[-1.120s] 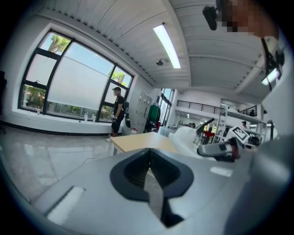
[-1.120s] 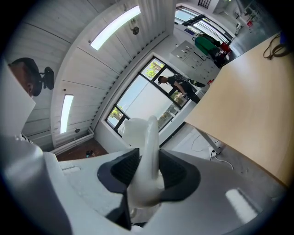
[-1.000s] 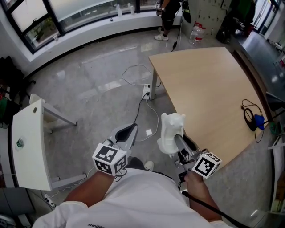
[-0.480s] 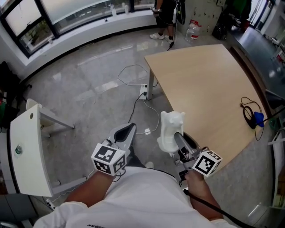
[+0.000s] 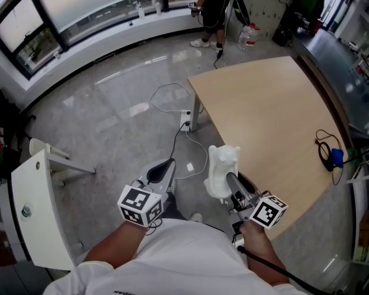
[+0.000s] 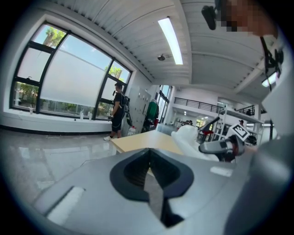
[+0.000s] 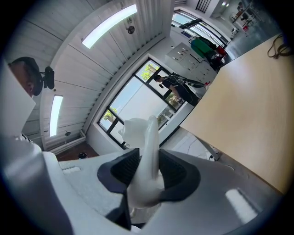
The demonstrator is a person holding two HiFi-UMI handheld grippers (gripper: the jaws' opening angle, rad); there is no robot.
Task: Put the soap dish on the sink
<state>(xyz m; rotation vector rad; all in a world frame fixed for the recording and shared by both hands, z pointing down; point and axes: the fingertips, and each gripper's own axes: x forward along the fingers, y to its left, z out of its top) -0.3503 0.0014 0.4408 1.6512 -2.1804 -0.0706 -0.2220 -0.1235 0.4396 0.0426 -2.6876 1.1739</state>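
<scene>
"Where's the soap dish (image 5: 222, 167) right now?"

"In the air, just off the near edge of the bench (image 5: 271, 109) and over the floor. The right gripper (image 5: 232, 183) has its jaws clamped on the lower part. The white dish stands on edge above them."

"And the other gripper?"

"The left gripper (image 5: 166, 168) is further out from the bench than the dish, on the dish's other side and apart from it. Its jaws are pressed together, empty."

"What's on the bench?"

"A black cable (image 5: 323, 151) with a small blue thing (image 5: 336, 154), over by the right edge."

"And the sink?"

"There's a white unit (image 5: 34, 213) well away from the bench, past the left gripper. I can't tell from here whether that's it."

"What about the floor?"

"A power strip (image 5: 186, 122) lies beside the bench leg (image 5: 196, 115), with a white cord (image 5: 190, 144) trailing from it. A person (image 5: 209, 14) stands beyond the bench's far corner, by the windows."
</scene>
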